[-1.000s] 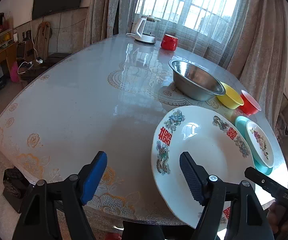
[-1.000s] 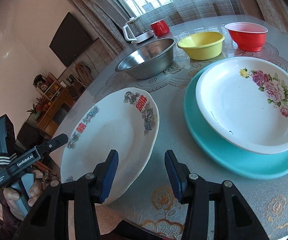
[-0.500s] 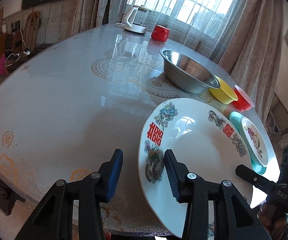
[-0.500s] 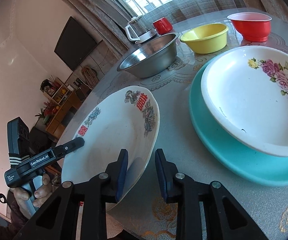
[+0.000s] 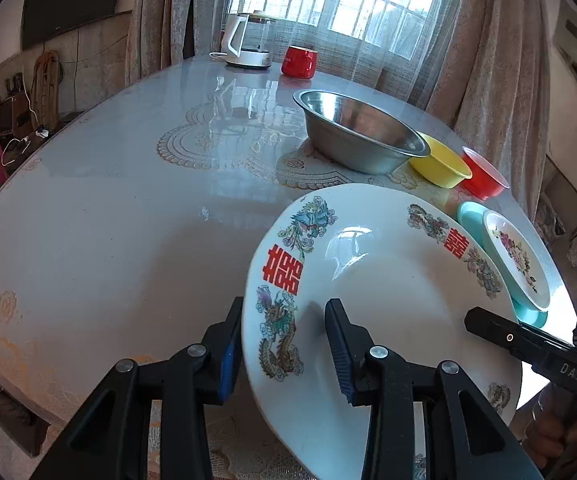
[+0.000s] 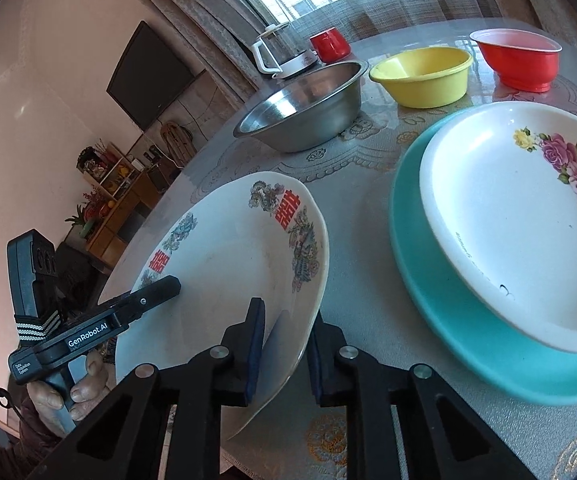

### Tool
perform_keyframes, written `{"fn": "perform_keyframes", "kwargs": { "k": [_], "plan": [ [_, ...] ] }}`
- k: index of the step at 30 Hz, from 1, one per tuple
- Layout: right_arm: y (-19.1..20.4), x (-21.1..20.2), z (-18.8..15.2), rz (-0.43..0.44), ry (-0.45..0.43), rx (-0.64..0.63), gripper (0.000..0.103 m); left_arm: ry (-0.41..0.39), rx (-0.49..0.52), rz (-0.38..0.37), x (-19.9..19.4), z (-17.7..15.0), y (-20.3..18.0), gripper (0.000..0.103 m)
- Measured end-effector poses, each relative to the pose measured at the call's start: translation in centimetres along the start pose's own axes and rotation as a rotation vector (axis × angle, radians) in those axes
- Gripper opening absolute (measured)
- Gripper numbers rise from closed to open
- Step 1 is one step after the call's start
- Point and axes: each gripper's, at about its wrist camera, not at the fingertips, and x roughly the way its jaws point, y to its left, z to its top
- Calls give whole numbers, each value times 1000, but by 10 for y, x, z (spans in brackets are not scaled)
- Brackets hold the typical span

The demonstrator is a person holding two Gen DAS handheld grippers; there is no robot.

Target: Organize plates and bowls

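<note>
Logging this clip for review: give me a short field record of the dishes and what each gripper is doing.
held item: dragon plate, one side tilted up off the table
left gripper: fingers closing across the plate's rim
right gripper: fingers closing across the opposite rim
stack: floral plate on teal plate
bowls: steel bowl, yellow bowl, red bowl, in a row
</note>
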Motion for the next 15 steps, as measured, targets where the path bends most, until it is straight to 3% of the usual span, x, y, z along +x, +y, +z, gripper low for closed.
{"fn": "perform_keyframes", "kwargs": {
  "k": [15],
  "plan": [
    [15,-9,-5,-99,-24,-121,20,-10,8,25,-7,-11,-9,40]
  ]
}}
